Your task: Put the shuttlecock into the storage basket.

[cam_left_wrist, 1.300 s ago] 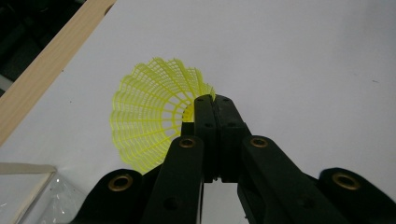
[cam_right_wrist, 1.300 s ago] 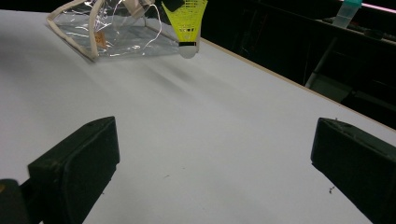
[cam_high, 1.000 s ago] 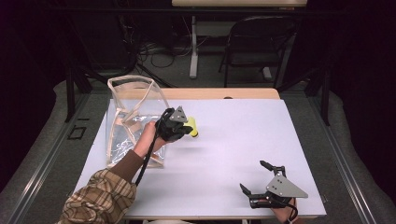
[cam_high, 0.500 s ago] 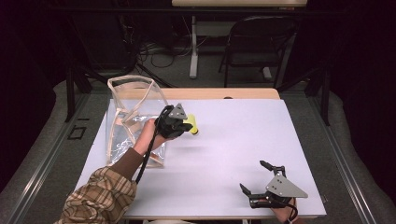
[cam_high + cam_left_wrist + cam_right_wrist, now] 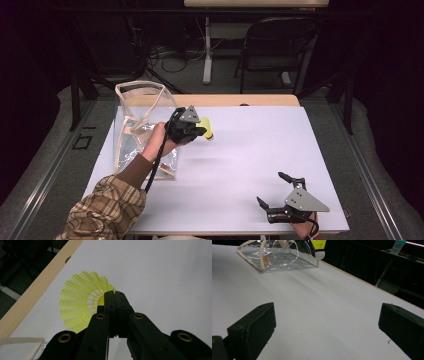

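A yellow plastic shuttlecock (image 5: 206,128) hangs just above the white table (image 5: 250,150), beside a clear plastic bag with beige trim (image 5: 137,130). My left gripper (image 5: 201,131) is shut on the rim of its mesh skirt. In the left gripper view the black jaws (image 5: 114,293) meet on the edge of the shuttlecock (image 5: 80,302). My right gripper (image 5: 270,187) rests near the table's front right corner, open, with nothing between its fingers. The right gripper view looks between its wide-apart jaws (image 5: 327,332) toward the bag (image 5: 279,257) and the shuttlecock (image 5: 318,243).
A bare wooden strip (image 5: 225,100) runs along the table's far edge. Behind it stand a folding chair (image 5: 280,50) and a table leg among floor cables. A pale bottle (image 5: 398,246) sits far off in the right gripper view.
My left gripper with the shuttlecock has shifted slightly toward the far edge. The right gripper has not moved.
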`<state>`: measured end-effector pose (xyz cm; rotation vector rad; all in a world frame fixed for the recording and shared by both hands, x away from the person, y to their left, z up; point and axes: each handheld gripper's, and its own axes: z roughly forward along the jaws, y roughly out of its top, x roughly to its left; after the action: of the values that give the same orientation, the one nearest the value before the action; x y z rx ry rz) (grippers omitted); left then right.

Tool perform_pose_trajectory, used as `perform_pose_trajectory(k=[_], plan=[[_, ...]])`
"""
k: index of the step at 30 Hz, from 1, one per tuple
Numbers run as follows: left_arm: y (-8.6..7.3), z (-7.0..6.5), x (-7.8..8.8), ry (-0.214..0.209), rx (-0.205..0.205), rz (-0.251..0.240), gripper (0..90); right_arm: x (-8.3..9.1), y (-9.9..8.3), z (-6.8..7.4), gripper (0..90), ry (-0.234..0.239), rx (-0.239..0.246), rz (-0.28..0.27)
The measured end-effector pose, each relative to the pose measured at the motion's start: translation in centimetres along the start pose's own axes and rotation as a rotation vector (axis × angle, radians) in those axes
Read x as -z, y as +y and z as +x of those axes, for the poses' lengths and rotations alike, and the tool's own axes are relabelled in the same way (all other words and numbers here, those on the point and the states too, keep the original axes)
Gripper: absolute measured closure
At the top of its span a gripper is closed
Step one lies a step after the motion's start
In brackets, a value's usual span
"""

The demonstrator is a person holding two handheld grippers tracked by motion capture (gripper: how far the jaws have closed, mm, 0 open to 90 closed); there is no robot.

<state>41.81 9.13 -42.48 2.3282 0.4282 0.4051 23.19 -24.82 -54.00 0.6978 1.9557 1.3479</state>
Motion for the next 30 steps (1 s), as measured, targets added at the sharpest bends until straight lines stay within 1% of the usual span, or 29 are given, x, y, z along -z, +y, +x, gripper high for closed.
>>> perform_pose_trajectory(k=[5, 7, 12, 19, 22, 25, 26, 30], plan=[[0.7, 0.2, 0.4, 0.006, -0.014, -0.003, 89.7, 0.0, 0.0, 0.0, 0.9, 0.000, -0.003, 0.003], [1.0, 0.3, 0.6, 0.012, -0.012, -0.006, 89.7, 0.0, 0.0, 0.0, 0.8, 0.000, -0.002, 0.003], [1.3, 0.6, 0.8, 0.010, -0.013, -0.015, 89.8, 0.0, 0.0, 0.0, 0.8, 0.000, -0.003, 0.000], [2.1, 0.8, 1.4, 0.013, -0.026, -0.024, 89.8, 0.0, 0.0, 0.0, 0.9, -0.001, 0.001, 0.002], [2.2, 0.8, 1.5, 0.015, -0.023, -0.028, 89.8, 0.0, 0.0, 0.0, 0.9, -0.001, -0.001, 0.004], [2.5, 1.0, 1.6, 0.019, -0.029, -0.029, 89.8, 0.0, 0.0, 0.0, 0.9, -0.002, -0.002, 0.003], [2.6, 1.1, 1.7, 0.020, -0.024, -0.033, 89.9, 0.0, 0.0, 0.0, 0.9, -0.002, 0.001, 0.001], [2.9, 1.3, 1.8, 0.016, -0.025, -0.036, 89.9, 0.0, 0.0, 0.0, 1.0, -0.002, 0.003, 0.001]])
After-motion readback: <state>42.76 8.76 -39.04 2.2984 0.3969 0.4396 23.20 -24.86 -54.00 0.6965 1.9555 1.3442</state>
